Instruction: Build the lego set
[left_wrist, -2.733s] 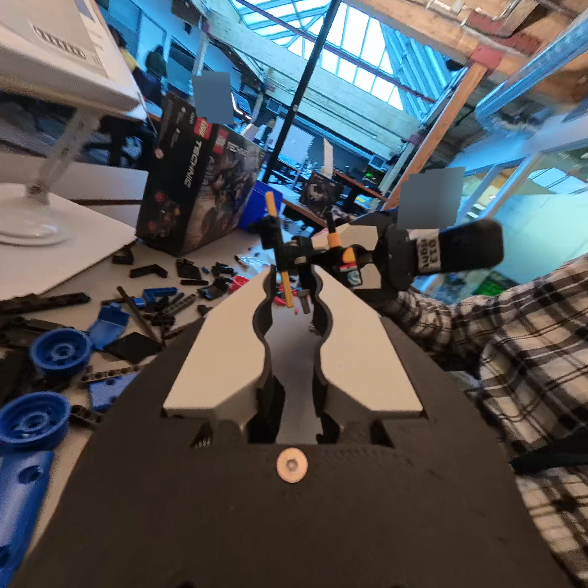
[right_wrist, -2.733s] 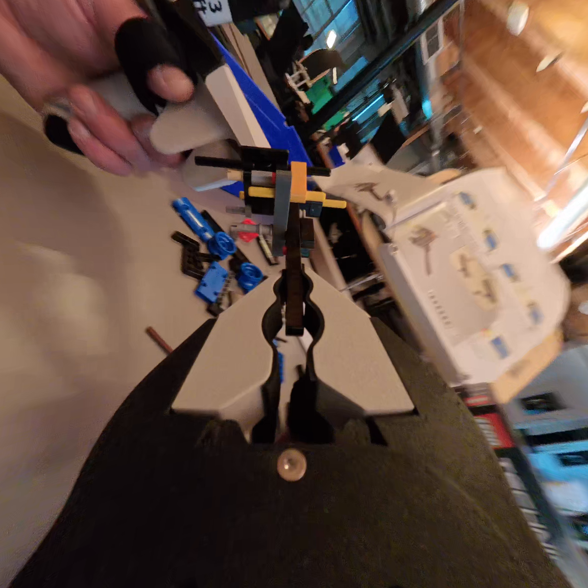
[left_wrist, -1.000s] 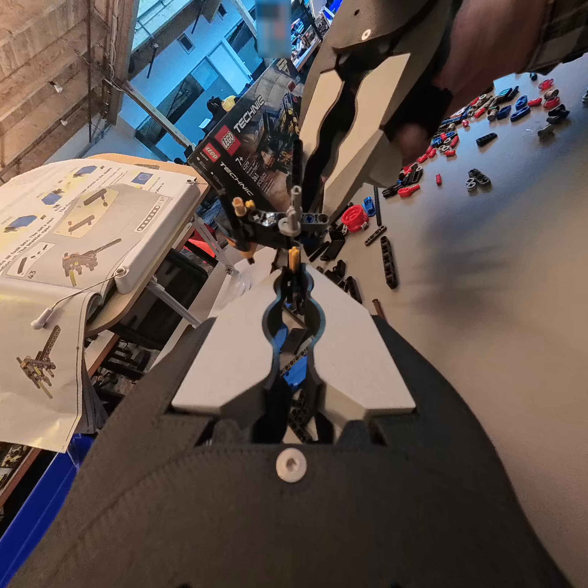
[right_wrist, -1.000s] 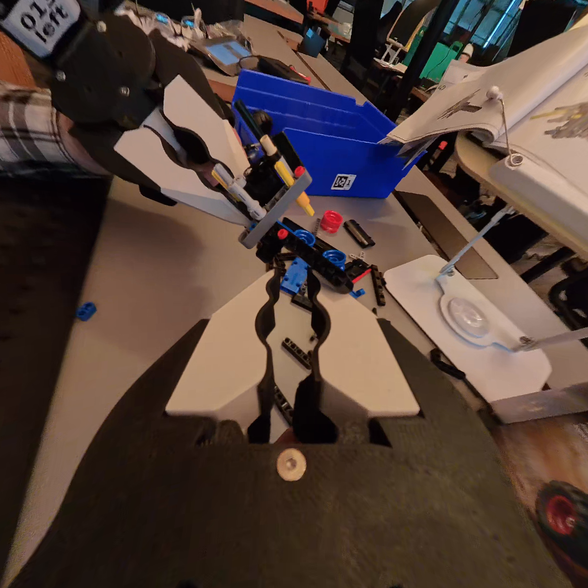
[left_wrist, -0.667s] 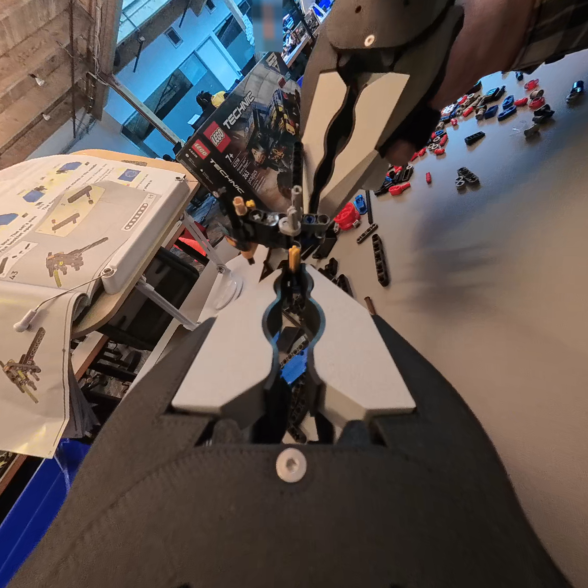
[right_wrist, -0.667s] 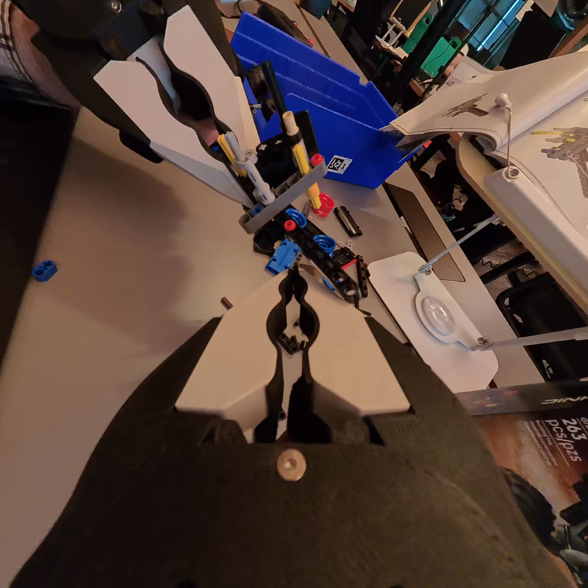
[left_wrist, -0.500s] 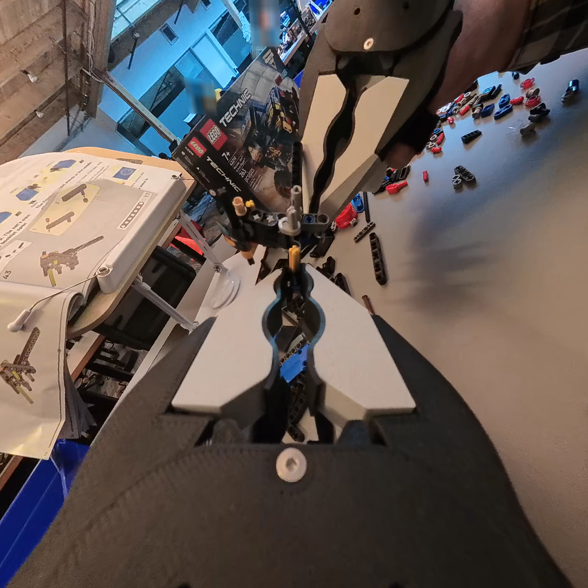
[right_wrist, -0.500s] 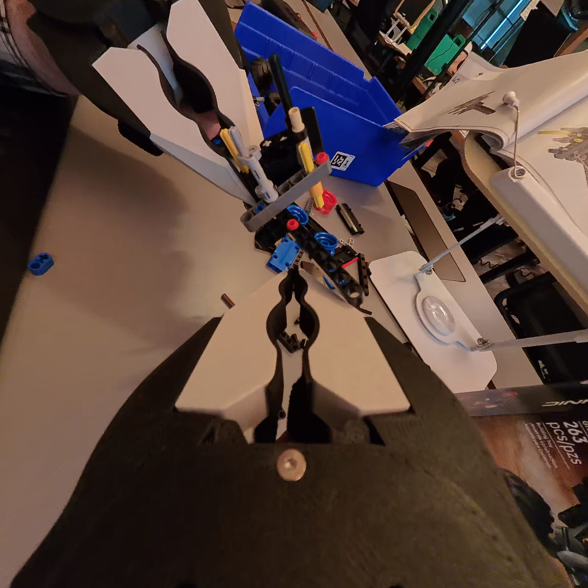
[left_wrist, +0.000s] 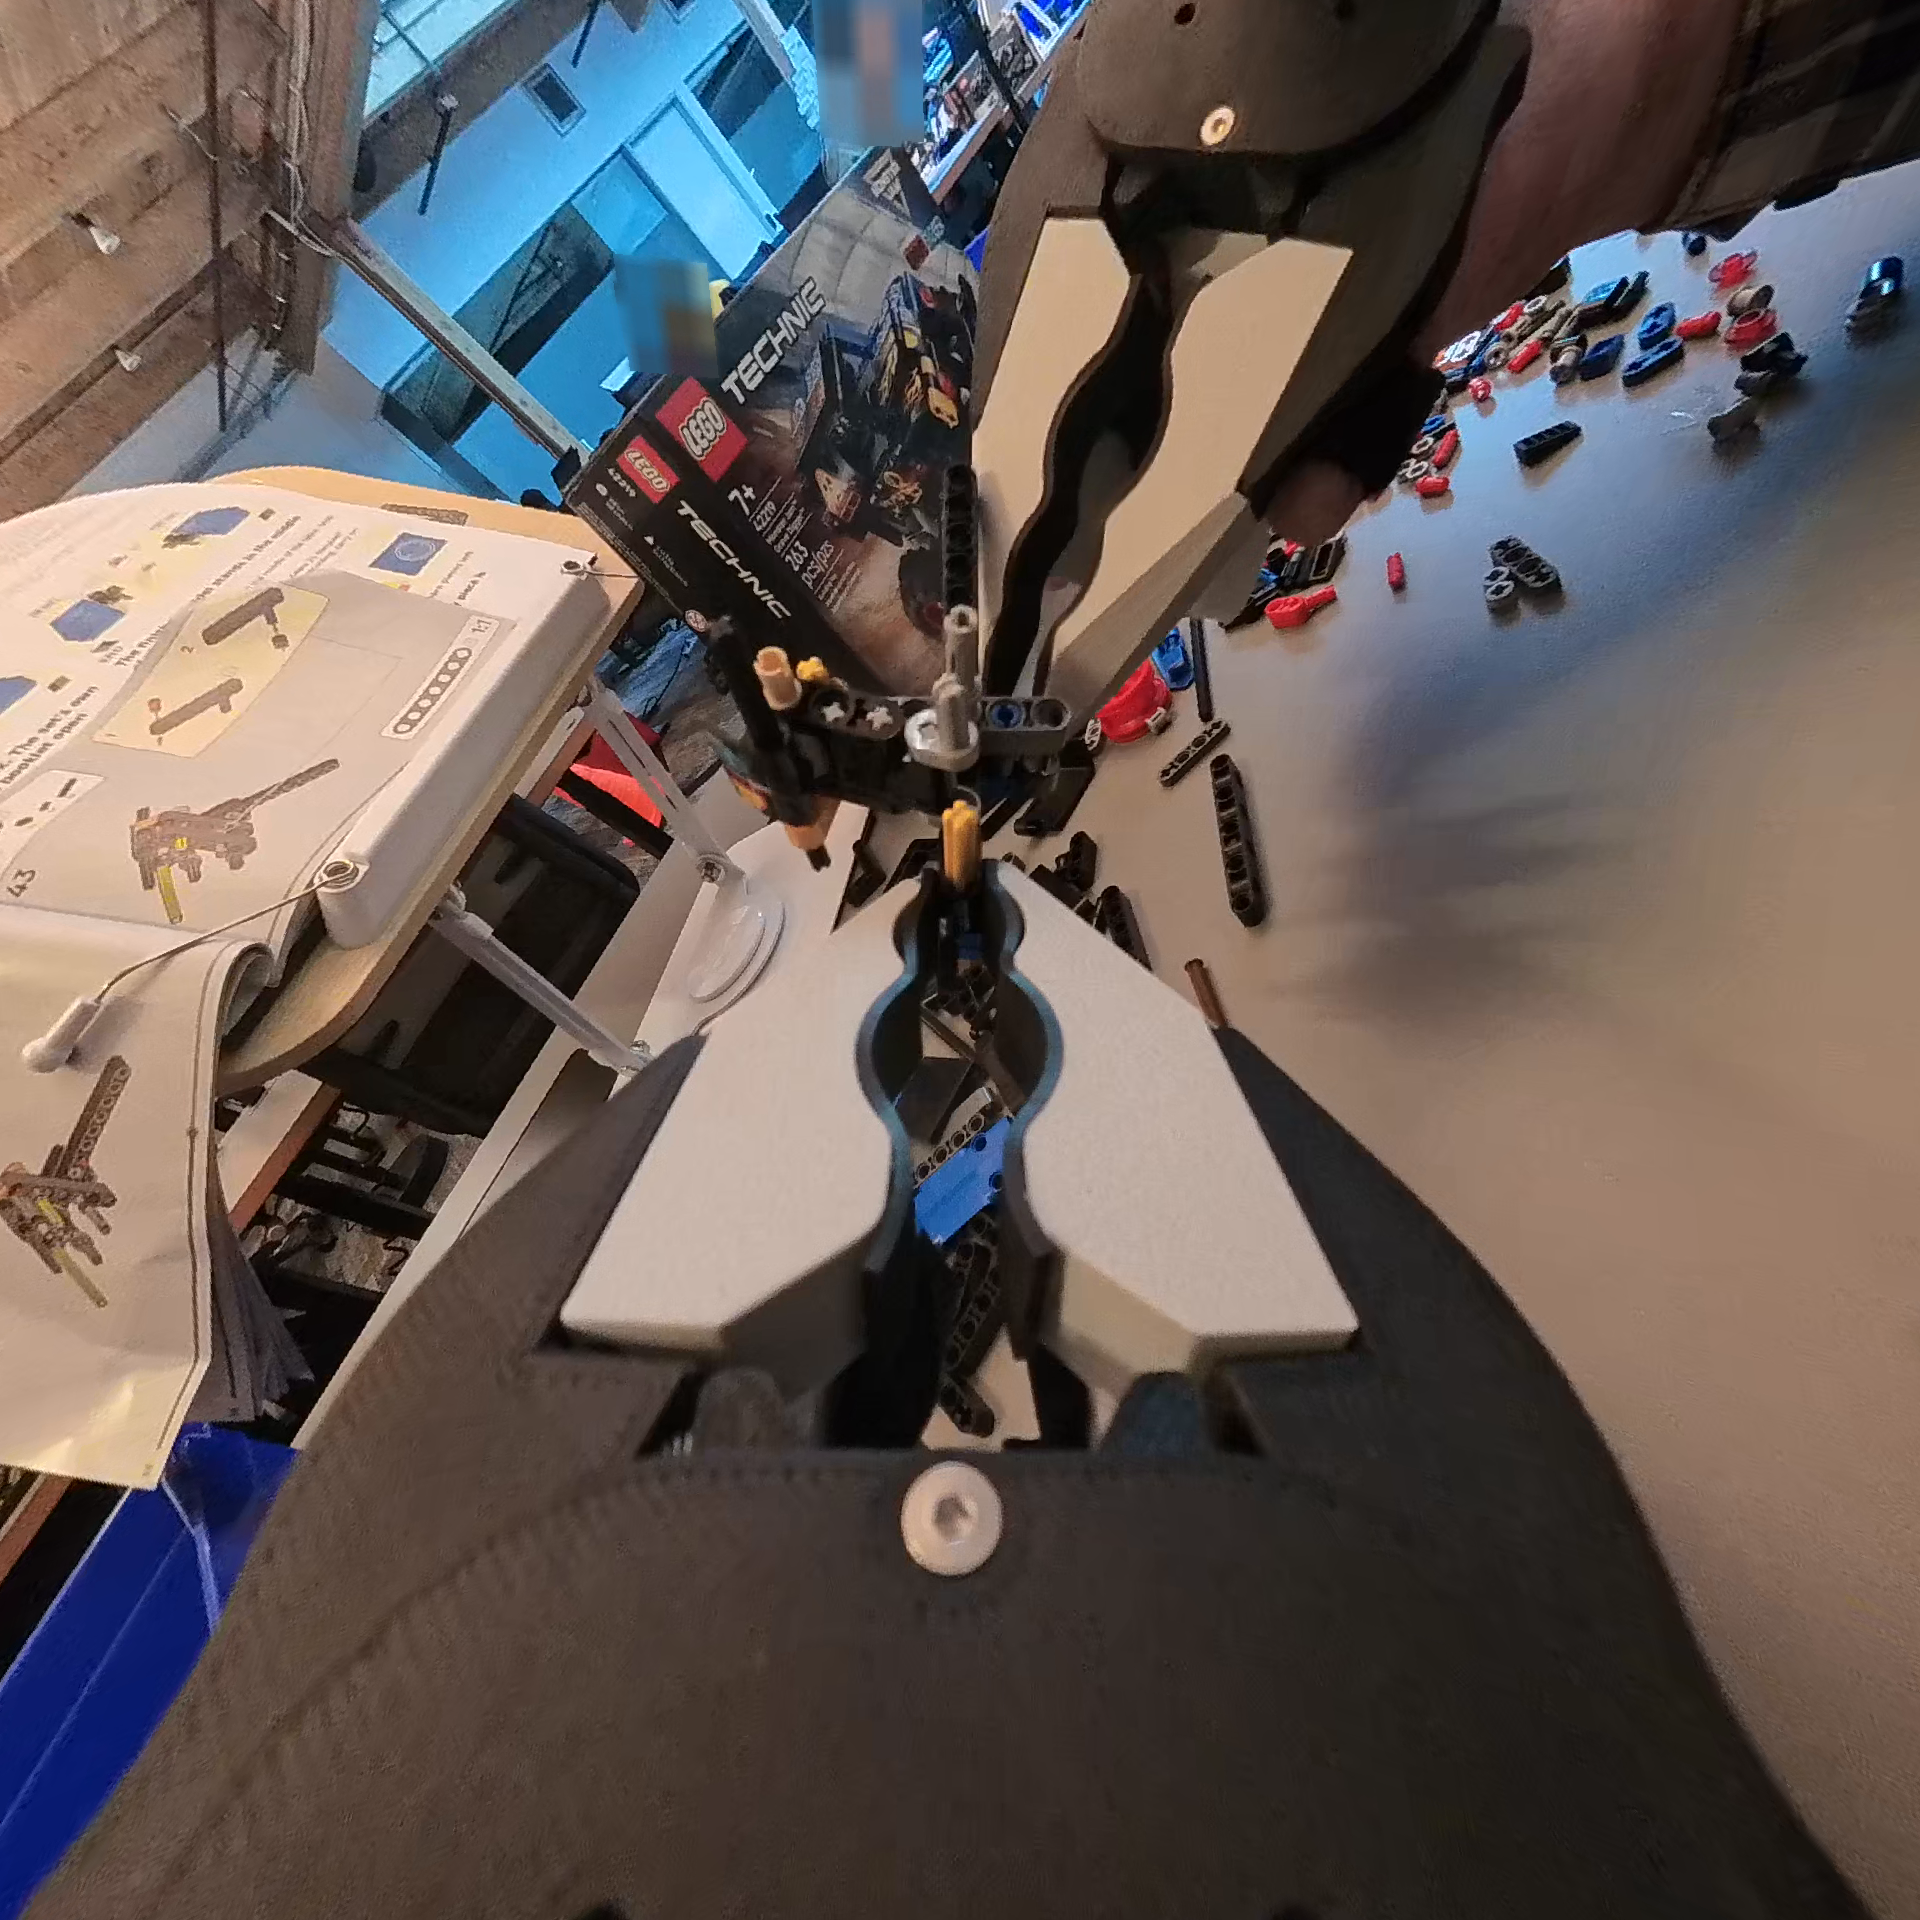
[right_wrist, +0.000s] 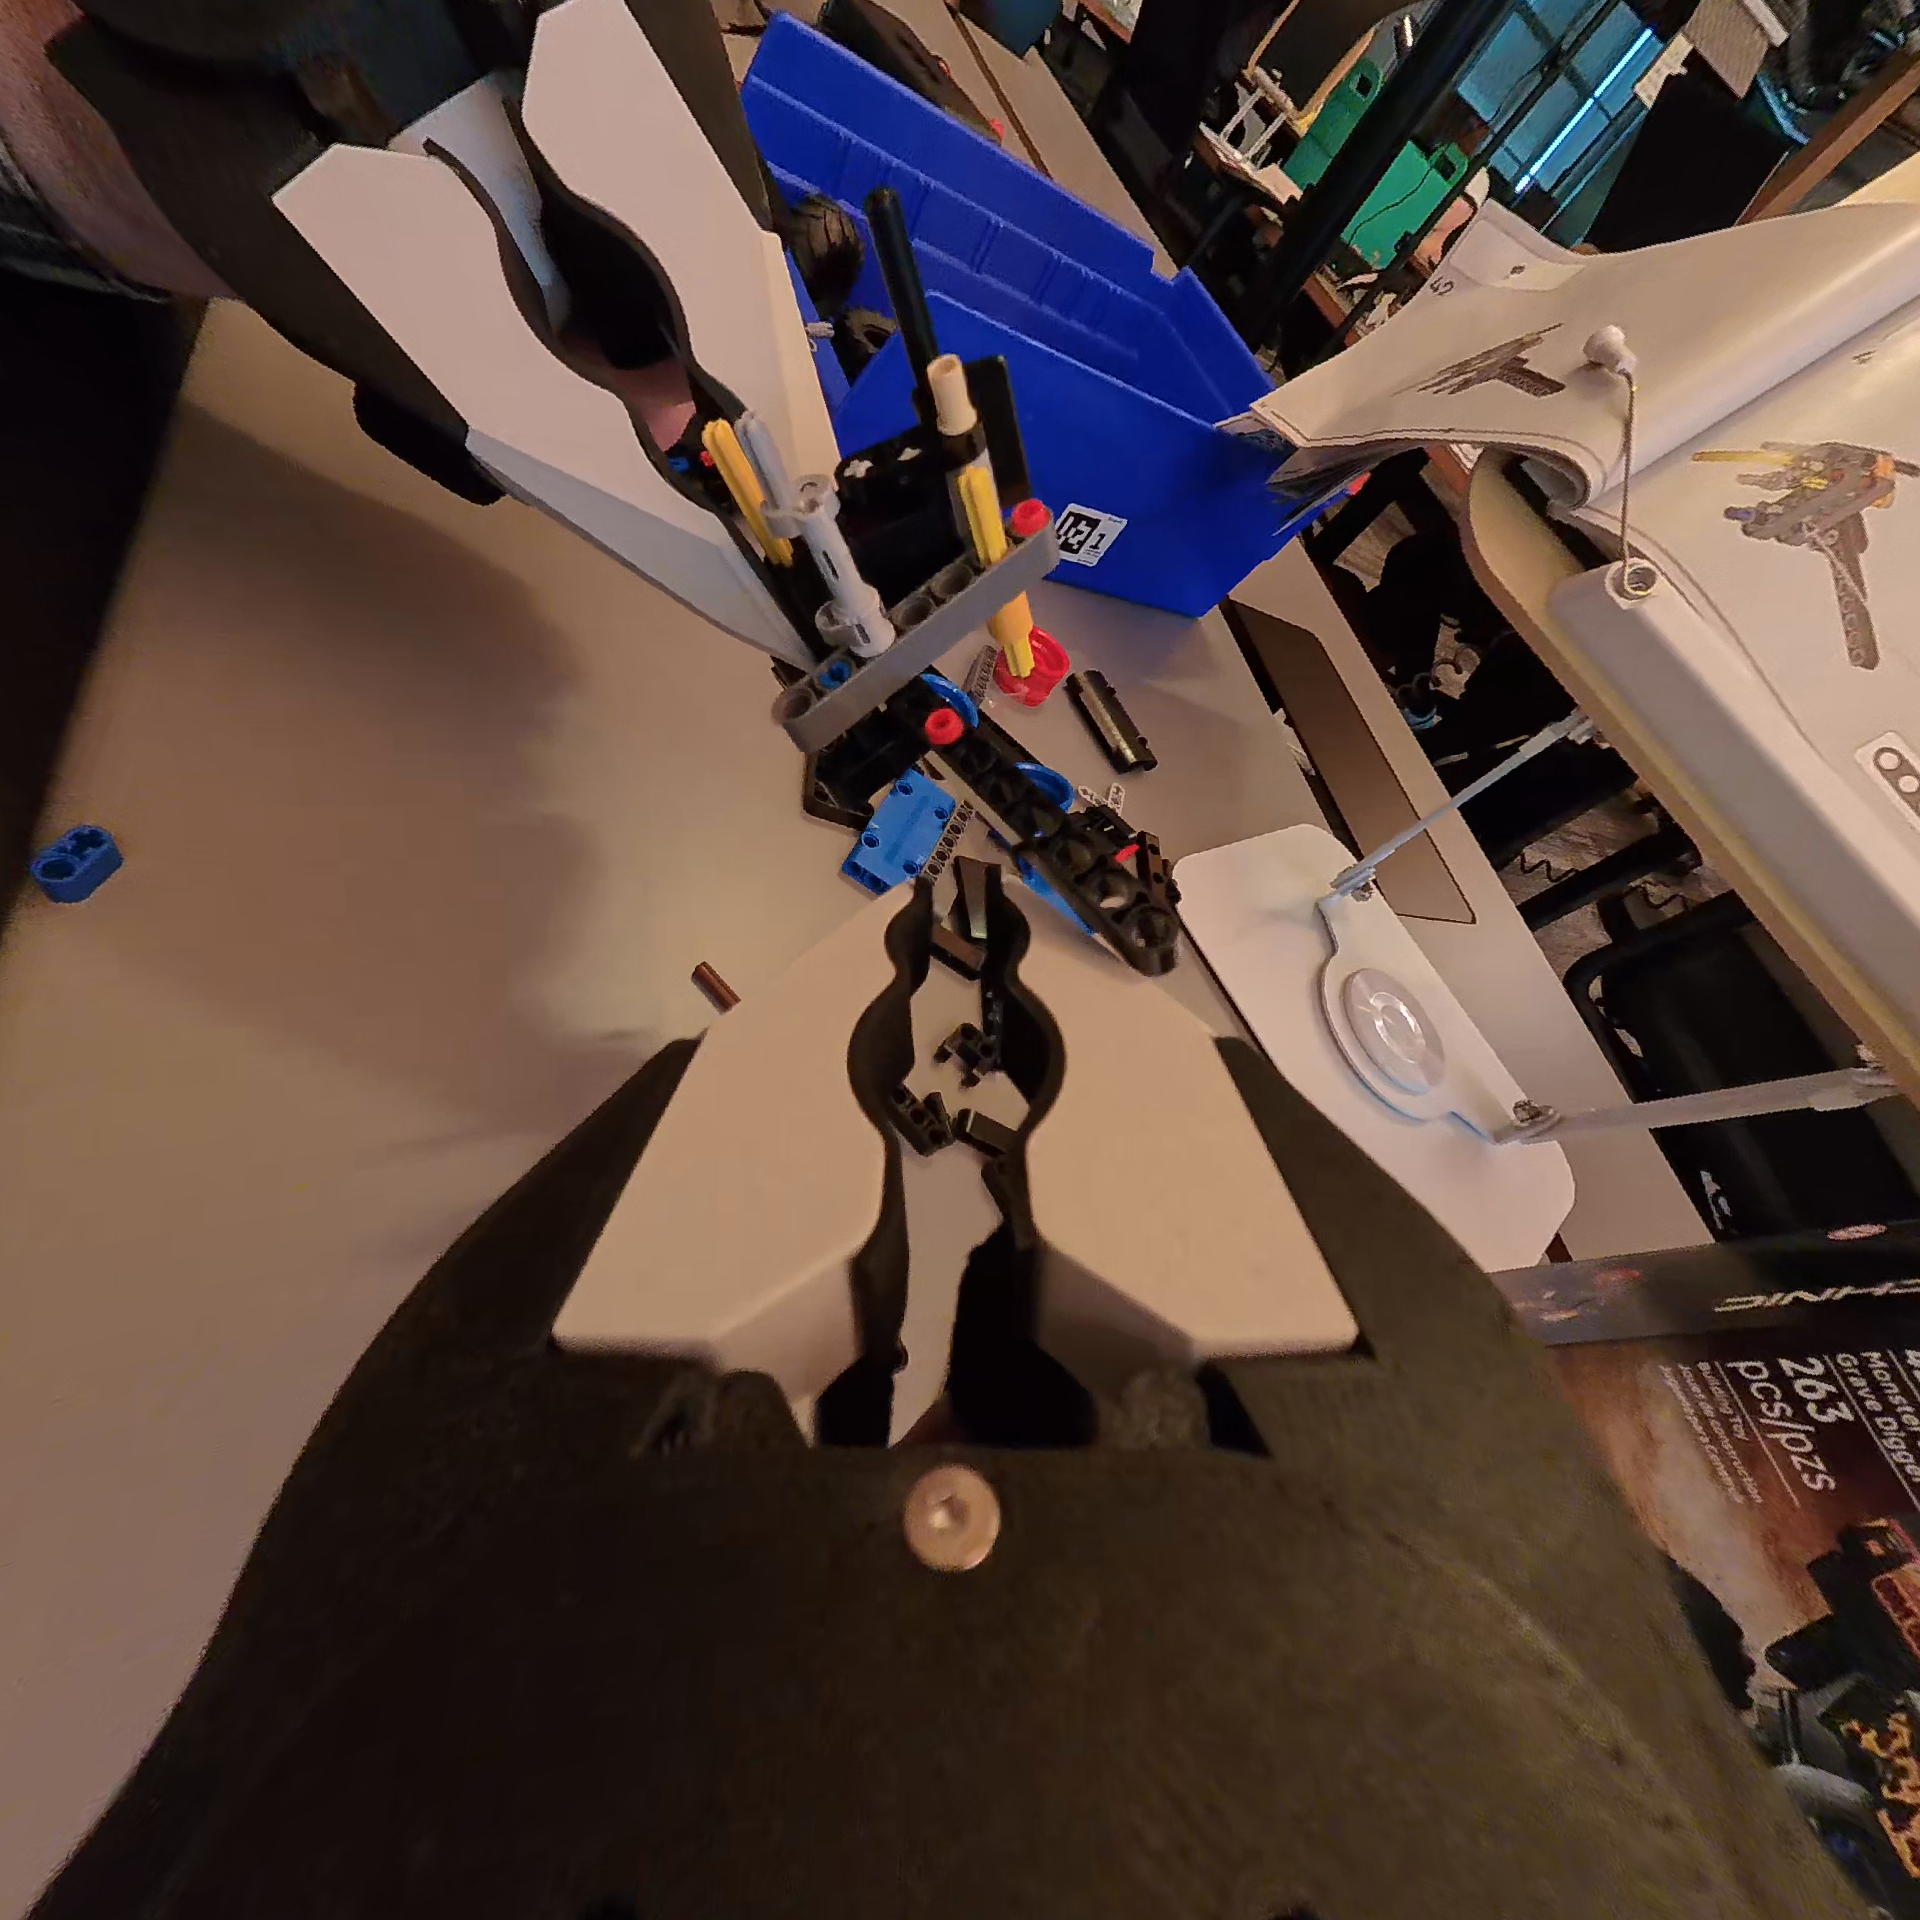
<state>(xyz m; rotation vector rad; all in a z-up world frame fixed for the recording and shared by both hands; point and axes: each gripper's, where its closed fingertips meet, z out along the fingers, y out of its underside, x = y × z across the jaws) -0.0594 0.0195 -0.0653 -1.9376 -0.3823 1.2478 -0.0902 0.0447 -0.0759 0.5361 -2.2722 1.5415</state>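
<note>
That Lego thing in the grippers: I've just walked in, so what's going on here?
A person is building a Lego set with two handheld grippers. The left gripper is shut on a small assembly of black and grey beams with yellow pins, held above the table. The right gripper is nearly closed and empty, over loose parts.

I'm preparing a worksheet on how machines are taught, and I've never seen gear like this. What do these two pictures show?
There is no robot here. A person holds a two-fingered claw in each hand, and each has a camera looking along its fingers. One picture comes from the left claw, the other from the right claw. The left claw is shut on a half-built lego assembly of black, grey and yellow parts. The right claw looks shut and empty. On the grey table are loose pieces, a blue bin and the set's box. An instruction booklet lies open alongside.
</note>
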